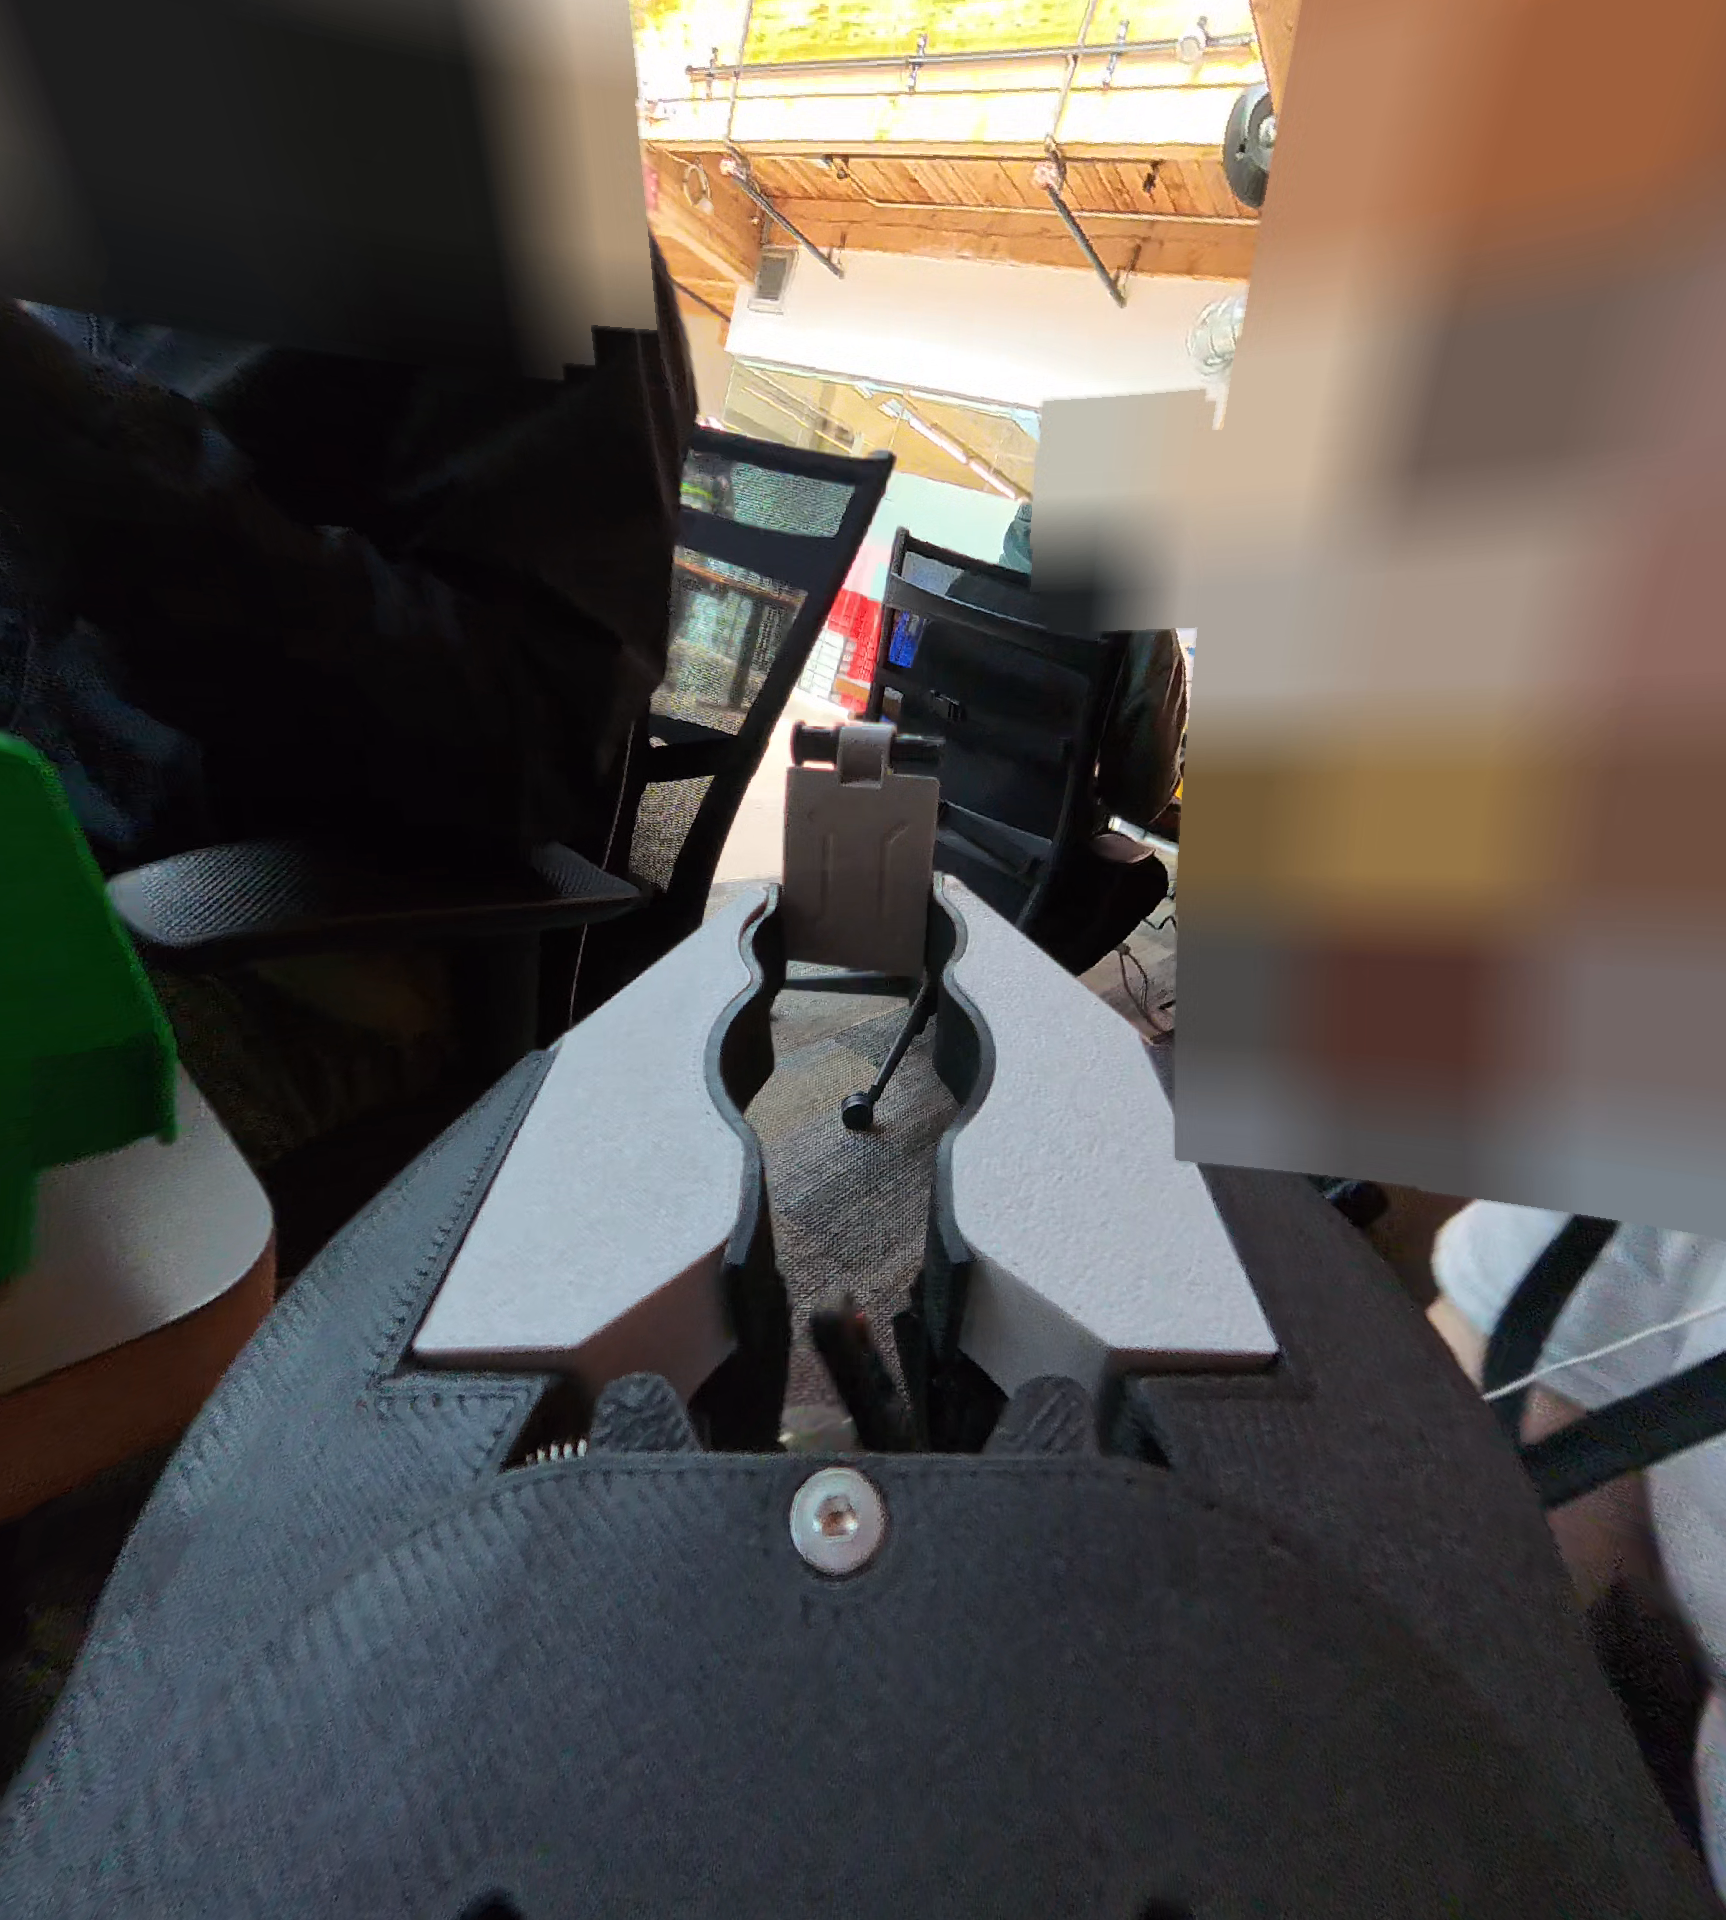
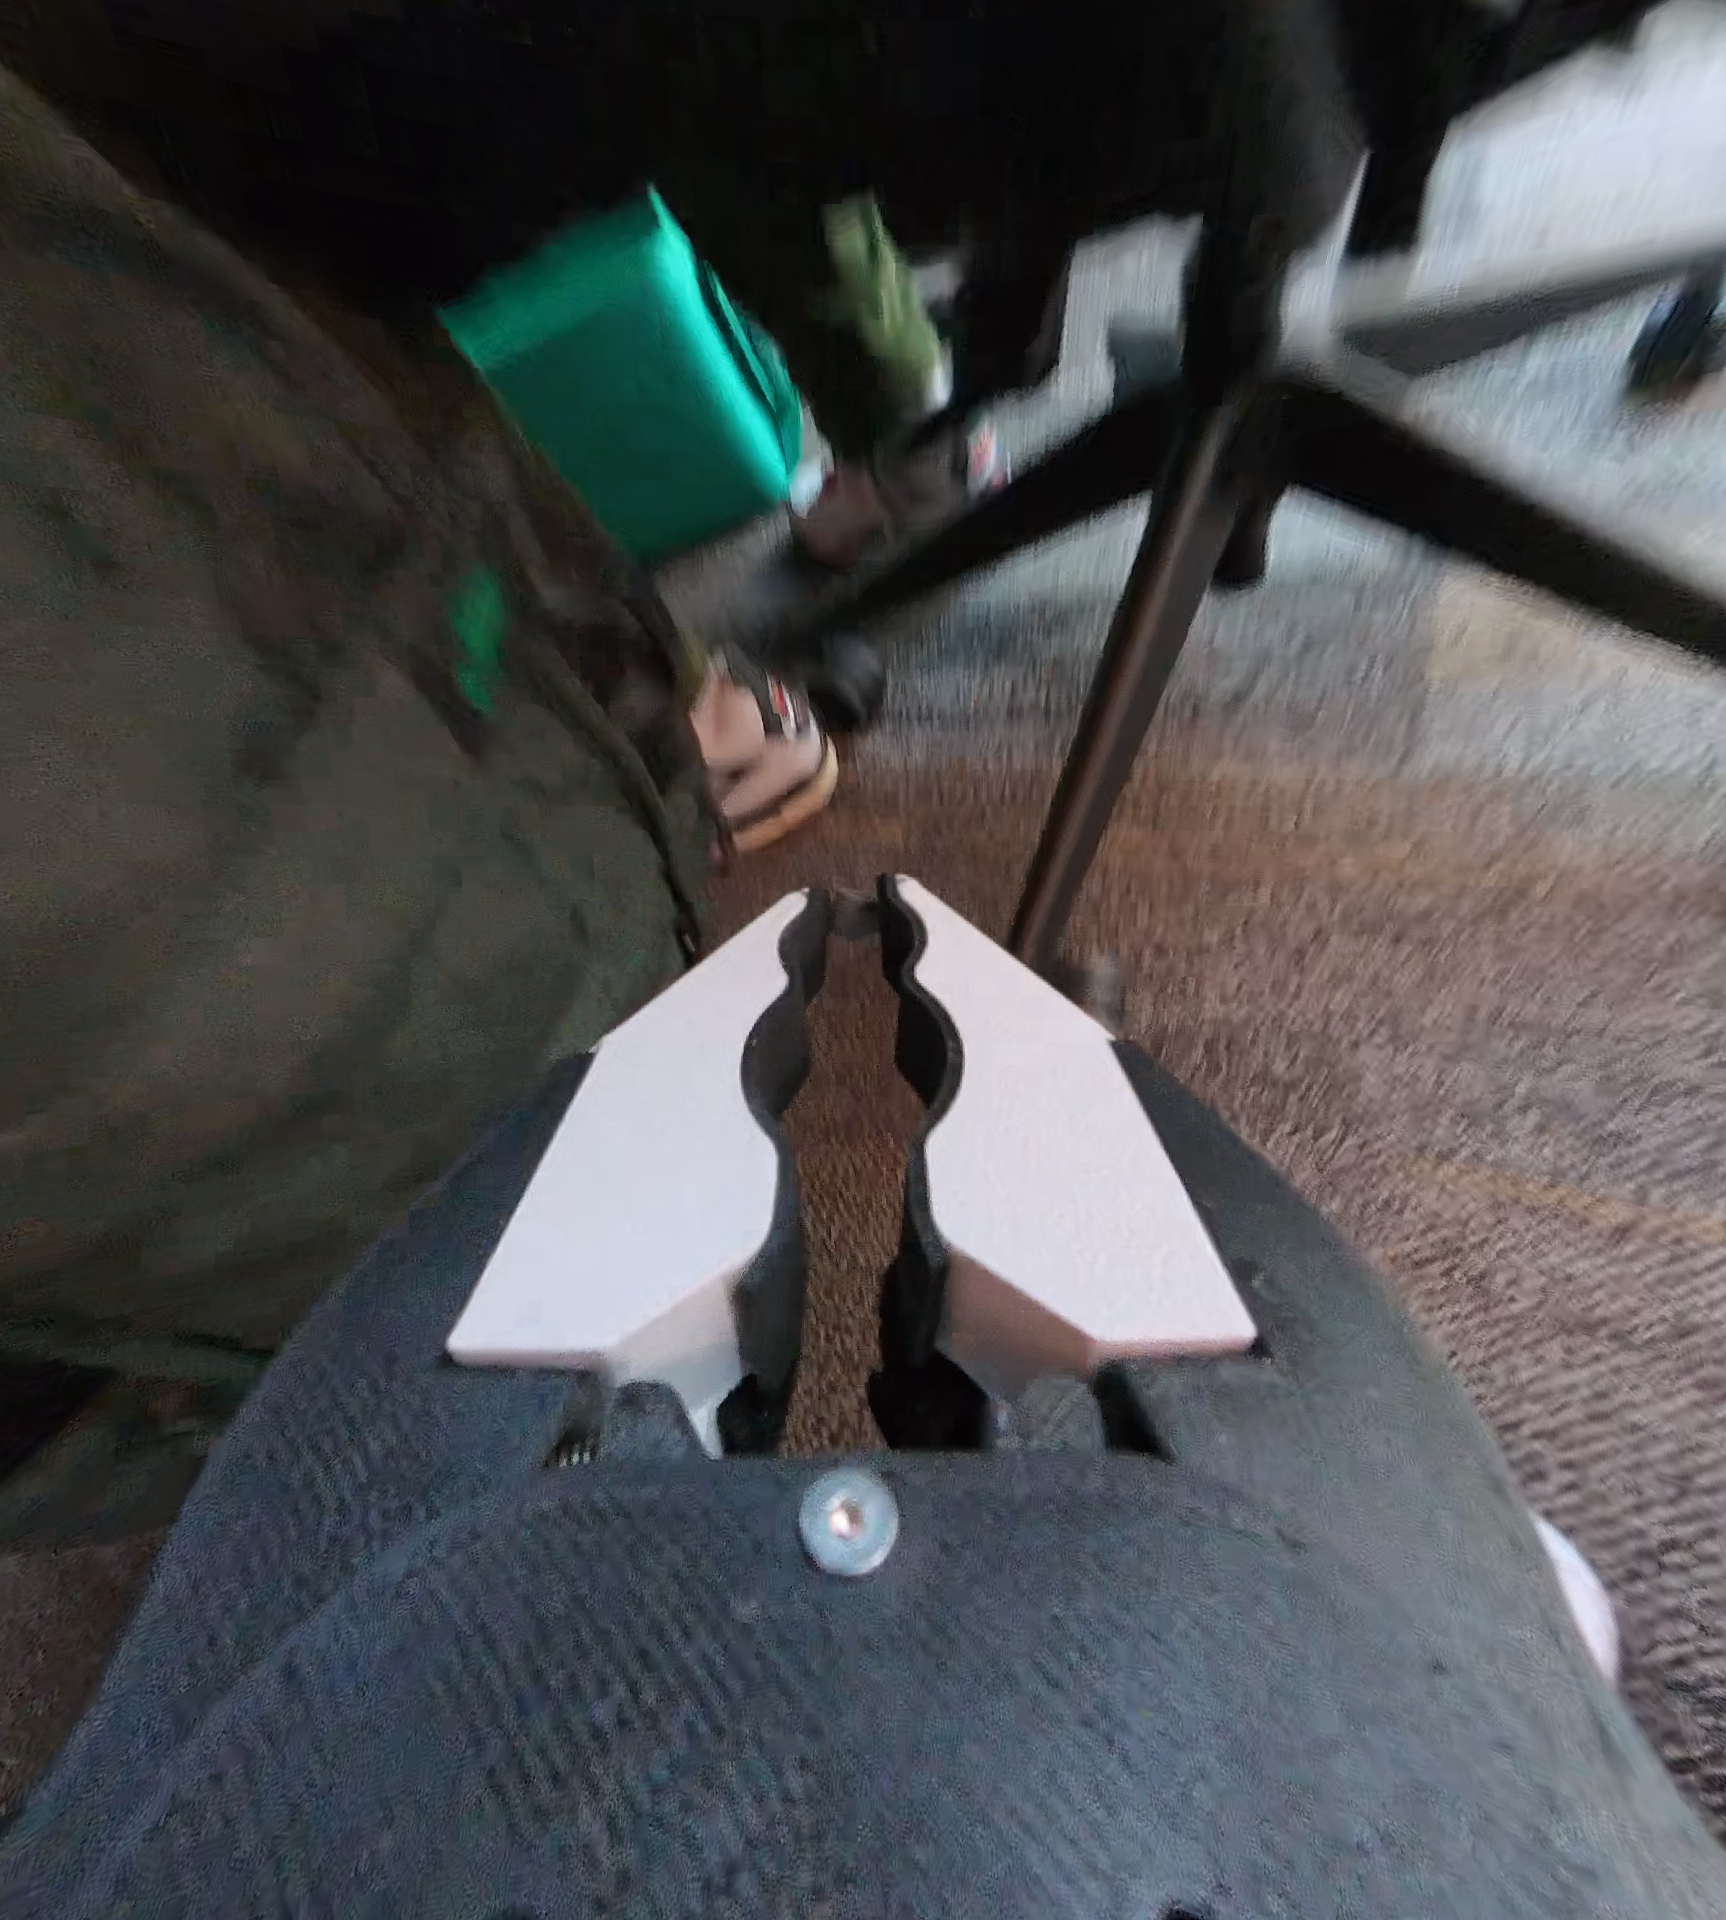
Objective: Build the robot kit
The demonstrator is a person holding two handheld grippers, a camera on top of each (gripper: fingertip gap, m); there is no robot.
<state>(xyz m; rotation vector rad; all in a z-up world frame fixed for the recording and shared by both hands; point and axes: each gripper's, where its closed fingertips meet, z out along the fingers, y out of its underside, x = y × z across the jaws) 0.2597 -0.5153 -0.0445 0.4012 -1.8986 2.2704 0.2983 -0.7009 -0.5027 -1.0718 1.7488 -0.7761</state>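
Note:
In the left wrist view my left gripper (image 1: pixel 856 902) points out and up into a room. A grey flat holder plate (image 1: pixel 859 852) with a black rod across its top sits between the white fingertips (image 1: pixel 984 935), and its edges seem to touch both pads. Thin black legs (image 1: pixel 890 1049) hang below the plate. In the right wrist view, which is blurred, my right gripper (image 2: pixel 851 902) points down at brown carpet (image 2: pixel 1358 1143). Its jaws stand almost together with a narrow gap. A small dark grey piece (image 2: pixel 851 920) shows between the tips. I cannot tell if it is pinched.
A person in dark clothes (image 1: pixel 319 623) sits left, with black mesh chairs (image 1: pixel 765 623) behind and a green block (image 1: pixel 7 987) on a white table edge. On the floor are a black chair base (image 2: pixel 1358 436), a thin black rod (image 2: pixel 1119 727), a green box (image 2: pixel 630 384), a shoe (image 2: pixel 765 758) and olive fabric (image 2: pixel 215 727).

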